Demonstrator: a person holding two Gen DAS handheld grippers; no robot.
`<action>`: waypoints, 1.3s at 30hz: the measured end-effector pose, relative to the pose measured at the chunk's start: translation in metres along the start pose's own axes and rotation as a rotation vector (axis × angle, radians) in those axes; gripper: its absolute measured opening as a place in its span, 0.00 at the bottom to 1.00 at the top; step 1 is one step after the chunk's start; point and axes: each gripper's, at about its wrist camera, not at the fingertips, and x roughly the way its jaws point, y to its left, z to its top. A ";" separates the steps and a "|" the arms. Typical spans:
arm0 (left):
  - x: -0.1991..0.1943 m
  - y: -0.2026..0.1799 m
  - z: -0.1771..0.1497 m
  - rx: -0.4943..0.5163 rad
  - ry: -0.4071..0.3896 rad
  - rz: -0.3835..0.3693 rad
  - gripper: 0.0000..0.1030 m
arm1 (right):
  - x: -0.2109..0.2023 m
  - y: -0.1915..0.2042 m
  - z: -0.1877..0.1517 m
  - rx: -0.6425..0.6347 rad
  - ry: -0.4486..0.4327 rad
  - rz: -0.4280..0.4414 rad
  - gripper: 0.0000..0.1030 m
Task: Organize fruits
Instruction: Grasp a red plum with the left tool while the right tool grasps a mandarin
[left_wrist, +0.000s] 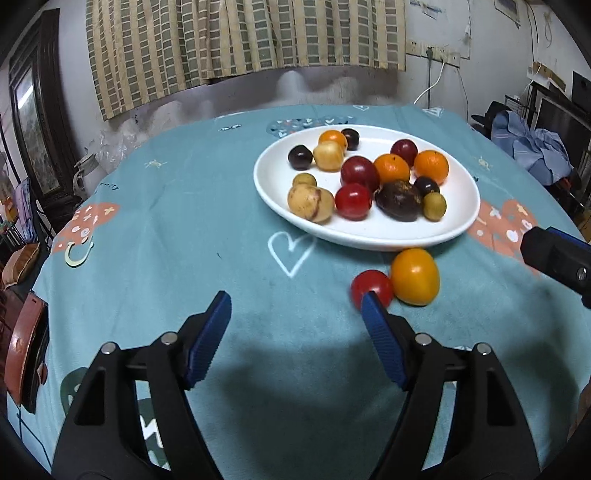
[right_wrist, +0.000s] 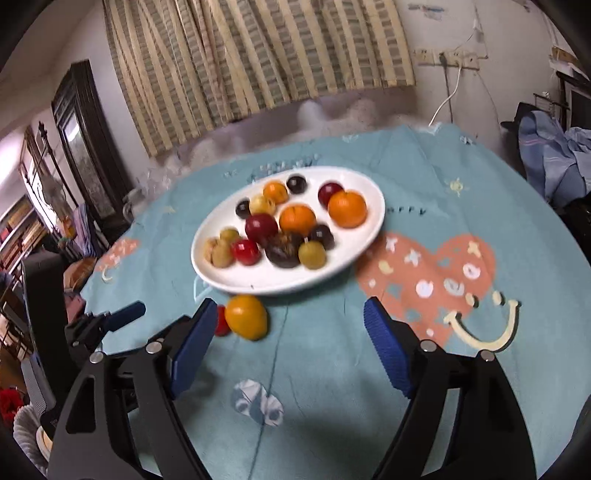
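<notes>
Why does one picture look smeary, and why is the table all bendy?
Right wrist view: smeared by motion, the fruit on the white plate soft-edged. Left wrist view: sharper, its plate crisp. Both views: the fisheye lens curves the teal tablecloth and darkens corners; a shadow lies under each tool.

Left gripper, right gripper, black plastic frames, silver rivets, ribbed blue fingers

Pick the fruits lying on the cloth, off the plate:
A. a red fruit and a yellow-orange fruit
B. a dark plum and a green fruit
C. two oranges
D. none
A: a small red fruit and a larger yellow-orange fruit sit side by side on the cloth, just in front of the plate; all the other fruits are on the plate.
</notes>
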 end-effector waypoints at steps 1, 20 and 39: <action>0.002 0.001 0.000 -0.002 0.001 -0.009 0.73 | 0.000 -0.003 0.001 0.018 -0.003 0.004 0.79; 0.027 -0.027 0.012 0.076 0.022 -0.073 0.66 | 0.011 -0.007 -0.003 0.001 0.014 -0.024 0.79; -0.008 0.039 -0.007 -0.042 -0.006 -0.024 0.26 | 0.035 0.031 -0.020 -0.200 0.082 -0.080 0.79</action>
